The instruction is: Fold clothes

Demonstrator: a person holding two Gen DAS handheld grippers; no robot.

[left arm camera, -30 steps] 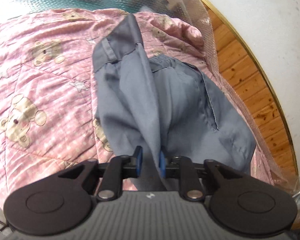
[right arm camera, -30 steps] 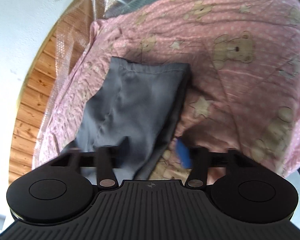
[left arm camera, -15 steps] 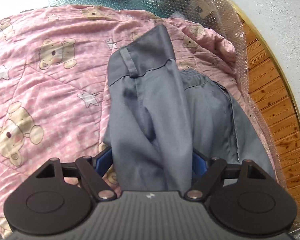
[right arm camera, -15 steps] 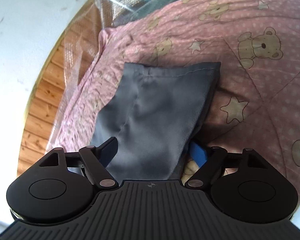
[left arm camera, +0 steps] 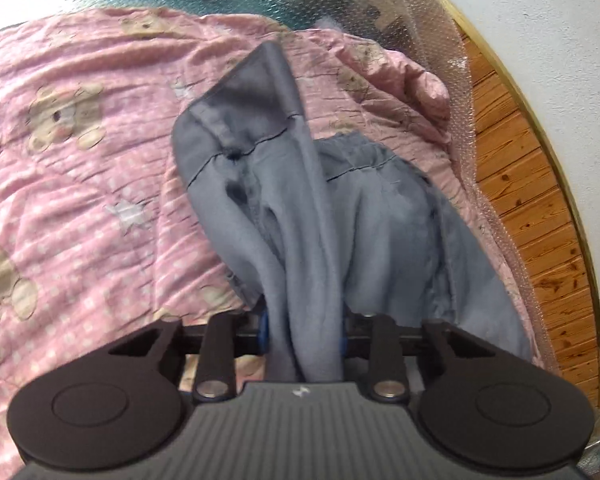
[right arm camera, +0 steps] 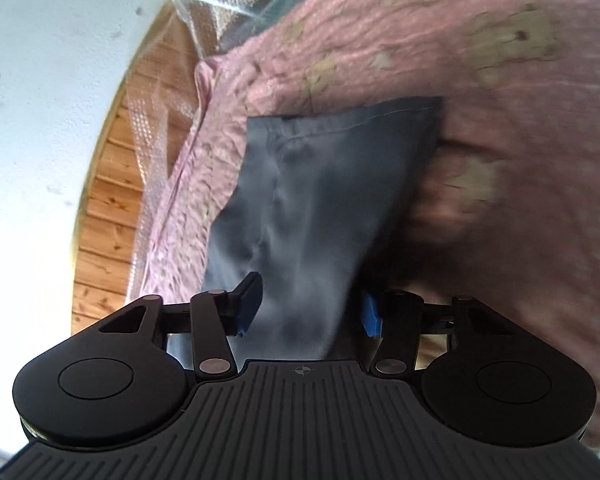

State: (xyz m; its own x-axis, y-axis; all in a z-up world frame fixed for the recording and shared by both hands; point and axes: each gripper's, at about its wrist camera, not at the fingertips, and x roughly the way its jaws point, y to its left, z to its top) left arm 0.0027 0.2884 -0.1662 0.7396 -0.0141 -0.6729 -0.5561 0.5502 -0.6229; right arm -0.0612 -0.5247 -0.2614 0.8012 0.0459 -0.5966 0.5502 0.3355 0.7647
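Grey trousers (left arm camera: 380,232) lie on a pink teddy-bear quilt (left arm camera: 80,200). In the left wrist view the waistband end (left arm camera: 244,120) rises in a ridge, and a thick bunch of this cloth runs down between the blue pads of my left gripper (left arm camera: 303,336). Its jaws are closing and the pads press on the bunch. In the right wrist view a trouser leg (right arm camera: 320,184) with its stitched hem (right arm camera: 360,116) at the far end narrows toward my right gripper (right arm camera: 310,314). Those jaws are closing too, with the cloth filling the gap between the pads.
The quilt (right arm camera: 500,120) ends near a wooden board (left arm camera: 540,220) covered by bubble wrap (left arm camera: 440,40), with a white wall (left arm camera: 560,20) beyond. The right wrist view shows the same wood (right arm camera: 112,208) and wall (right arm camera: 40,80) on its left. The picture is blurred.
Both grippers stood wide half a second ago and have closed in on the grey cloth. The left one held a thin fold before that and now has a thicker bunch. The right view has tilted.
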